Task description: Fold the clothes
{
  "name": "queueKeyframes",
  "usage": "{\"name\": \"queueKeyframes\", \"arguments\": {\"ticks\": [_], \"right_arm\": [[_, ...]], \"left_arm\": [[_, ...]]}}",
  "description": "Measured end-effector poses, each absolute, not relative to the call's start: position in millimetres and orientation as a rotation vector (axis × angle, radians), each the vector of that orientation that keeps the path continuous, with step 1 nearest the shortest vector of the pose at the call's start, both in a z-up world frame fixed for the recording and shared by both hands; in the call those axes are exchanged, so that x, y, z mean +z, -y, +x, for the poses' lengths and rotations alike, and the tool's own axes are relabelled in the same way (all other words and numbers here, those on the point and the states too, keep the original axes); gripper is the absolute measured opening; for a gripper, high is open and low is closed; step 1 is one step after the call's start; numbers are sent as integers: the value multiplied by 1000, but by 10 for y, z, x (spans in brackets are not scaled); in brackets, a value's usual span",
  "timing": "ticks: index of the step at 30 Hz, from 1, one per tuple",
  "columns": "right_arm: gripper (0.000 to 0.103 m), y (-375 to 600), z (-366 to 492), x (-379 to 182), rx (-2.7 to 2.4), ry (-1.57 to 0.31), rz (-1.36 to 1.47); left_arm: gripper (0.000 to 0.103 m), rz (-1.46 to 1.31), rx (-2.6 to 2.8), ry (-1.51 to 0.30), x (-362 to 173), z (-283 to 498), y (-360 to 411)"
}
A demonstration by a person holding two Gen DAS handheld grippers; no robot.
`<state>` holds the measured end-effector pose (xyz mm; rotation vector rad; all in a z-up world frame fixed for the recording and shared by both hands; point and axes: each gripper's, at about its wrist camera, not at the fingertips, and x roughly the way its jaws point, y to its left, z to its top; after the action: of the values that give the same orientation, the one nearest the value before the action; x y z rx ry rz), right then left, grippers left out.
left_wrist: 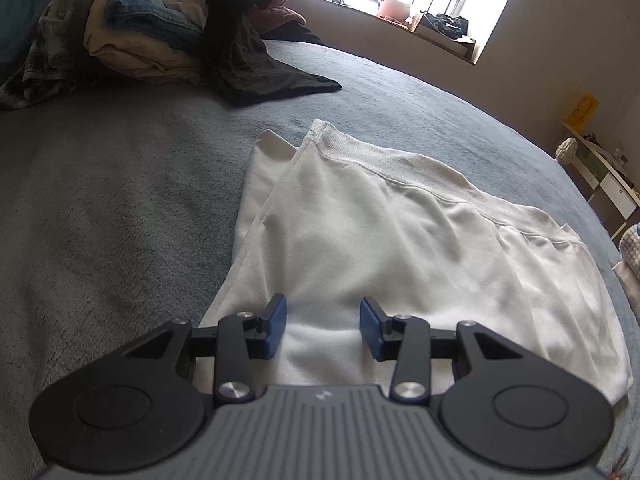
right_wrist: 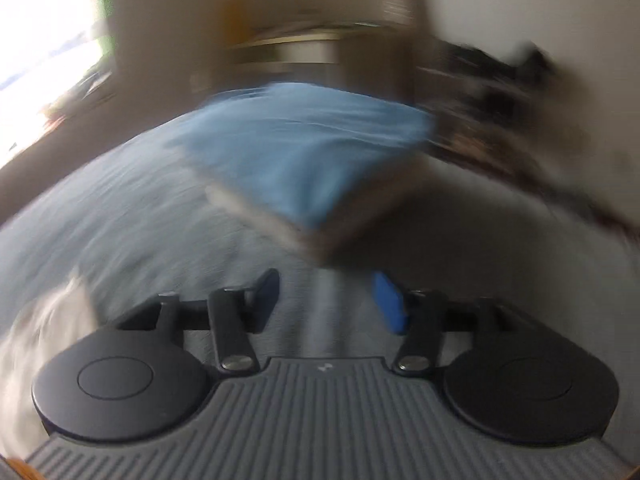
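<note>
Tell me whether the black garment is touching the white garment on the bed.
Apart. The left wrist view shows bare grey bedspread between the black garment by the pile and the white garment.

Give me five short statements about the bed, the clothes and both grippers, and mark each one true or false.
1. The white garment lies spread on the grey blanket. True.
2. The left gripper is clamped on a black shirt. False: its jaws stand apart over the white garment.
3. A pile of clothes sits at the far side of the bed. True.
4. The right gripper holds a blue item. False: its jaws are open with nothing between them.
5. A folded blue item lies on the bed ahead of the right gripper. True.
</note>
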<state>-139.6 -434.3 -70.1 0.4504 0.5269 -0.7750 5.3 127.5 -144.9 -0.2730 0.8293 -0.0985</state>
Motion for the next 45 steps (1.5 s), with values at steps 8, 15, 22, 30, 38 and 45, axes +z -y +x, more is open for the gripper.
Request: {"name": "queueKeyframes", "arguments": {"ticks": [8, 15, 22, 30, 38, 45], "right_arm": [[54, 2390, -565, -648, 421, -594, -33], [42, 1096, -238, -988, 968, -631, -223], [33, 695, -106, -1286, 999, -729, -286], [15, 731, -36, -1465, 965, -771, -247], [0, 953, -97, -1364, 1104, -818, -55], [3, 995, -382, -1333, 1476, -1065, 36]], "left_arm": [[42, -268, -80, -838, -1435, 59, -1250], [42, -291, -94, -834, -1451, 54, -1298], [42, -282, -120, -824, -1471, 53, -1321], [42, -310, -129, -818, -1486, 48, -1350], [42, -294, -122, -819, -1477, 52, -1319], [42, -289, -115, -820, -1472, 51, -1299]]}}
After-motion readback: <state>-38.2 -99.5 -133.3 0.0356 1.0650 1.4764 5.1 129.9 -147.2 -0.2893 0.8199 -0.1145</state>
